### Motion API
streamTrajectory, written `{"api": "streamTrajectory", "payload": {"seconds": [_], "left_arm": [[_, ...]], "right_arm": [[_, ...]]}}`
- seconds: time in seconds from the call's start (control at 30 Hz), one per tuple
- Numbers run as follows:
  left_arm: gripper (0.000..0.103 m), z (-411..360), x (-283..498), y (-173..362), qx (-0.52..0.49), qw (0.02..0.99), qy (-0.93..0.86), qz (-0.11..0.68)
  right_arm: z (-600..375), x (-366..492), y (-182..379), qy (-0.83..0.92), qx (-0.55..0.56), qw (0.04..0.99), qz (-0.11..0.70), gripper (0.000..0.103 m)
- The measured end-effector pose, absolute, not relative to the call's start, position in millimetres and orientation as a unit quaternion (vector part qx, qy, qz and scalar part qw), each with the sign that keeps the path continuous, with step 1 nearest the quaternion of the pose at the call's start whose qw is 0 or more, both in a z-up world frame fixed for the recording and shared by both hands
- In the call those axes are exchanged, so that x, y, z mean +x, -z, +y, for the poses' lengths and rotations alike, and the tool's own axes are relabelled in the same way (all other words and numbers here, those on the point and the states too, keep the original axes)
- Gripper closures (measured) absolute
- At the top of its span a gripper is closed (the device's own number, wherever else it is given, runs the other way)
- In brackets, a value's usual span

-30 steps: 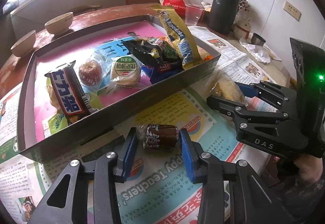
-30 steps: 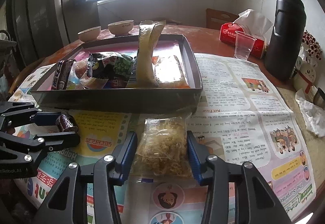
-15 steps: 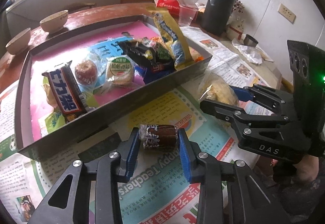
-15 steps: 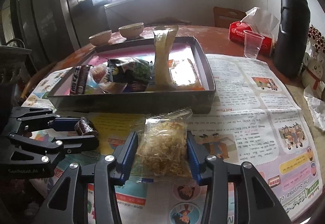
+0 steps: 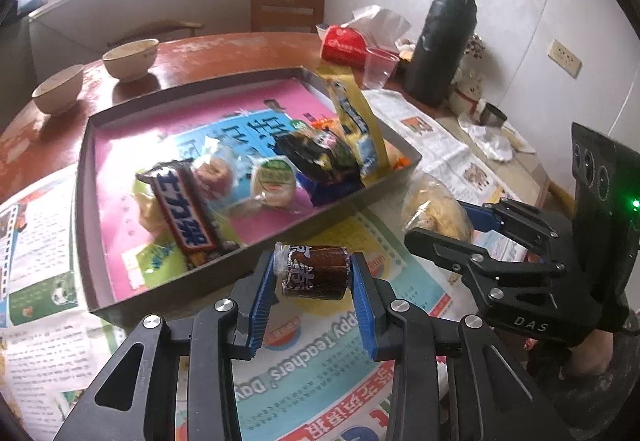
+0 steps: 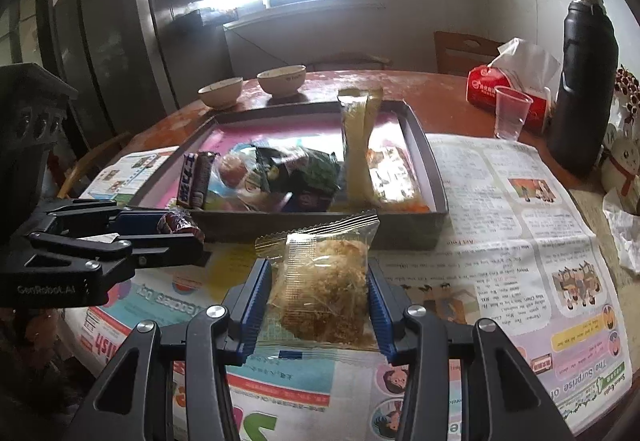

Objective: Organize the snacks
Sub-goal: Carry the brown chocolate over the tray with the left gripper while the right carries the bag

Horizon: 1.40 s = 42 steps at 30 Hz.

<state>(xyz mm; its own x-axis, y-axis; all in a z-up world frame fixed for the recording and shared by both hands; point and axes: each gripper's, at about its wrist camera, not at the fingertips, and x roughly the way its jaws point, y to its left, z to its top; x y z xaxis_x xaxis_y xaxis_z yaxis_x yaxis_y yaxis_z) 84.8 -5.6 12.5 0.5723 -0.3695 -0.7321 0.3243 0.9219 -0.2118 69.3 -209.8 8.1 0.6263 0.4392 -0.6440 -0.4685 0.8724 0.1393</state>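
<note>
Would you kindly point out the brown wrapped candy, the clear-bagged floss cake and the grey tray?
brown wrapped candy (image 5: 314, 272), left wrist view, wrapper's middle.
floss cake (image 6: 326, 291), right wrist view, bag's centre.
grey tray (image 6: 408, 231), right wrist view, near wall.

glossy clear plastic on pastry pack, centre frame; matt paper newsprint w/ worn wood table upper left

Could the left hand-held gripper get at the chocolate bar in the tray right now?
Probably not as it stands: the left hand-held gripper is already shut on a dark wrapped candy, though the chocolate bar lies uncovered near the tray's front wall.
</note>
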Motion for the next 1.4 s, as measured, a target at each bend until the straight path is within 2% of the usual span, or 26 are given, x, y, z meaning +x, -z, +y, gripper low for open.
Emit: {"api": "streamTrajectory", "payload": {"seconds": [0.67,1.4], "left_arm": [[0.065,34.1,93.2,-35.8,-0.054,0.905,0.158,0.391],[0.065,22.8,124.4,-31.5,-0.057,0.906,0.158,0.389]], "right_arm": [[-209.4,73.1,-36.7,-0.253,-0.004,0.914,0.316,0.056],[-216.9,104.8,-52.6,-0.221,-0.006,0.931,0.291,0.056]]}}
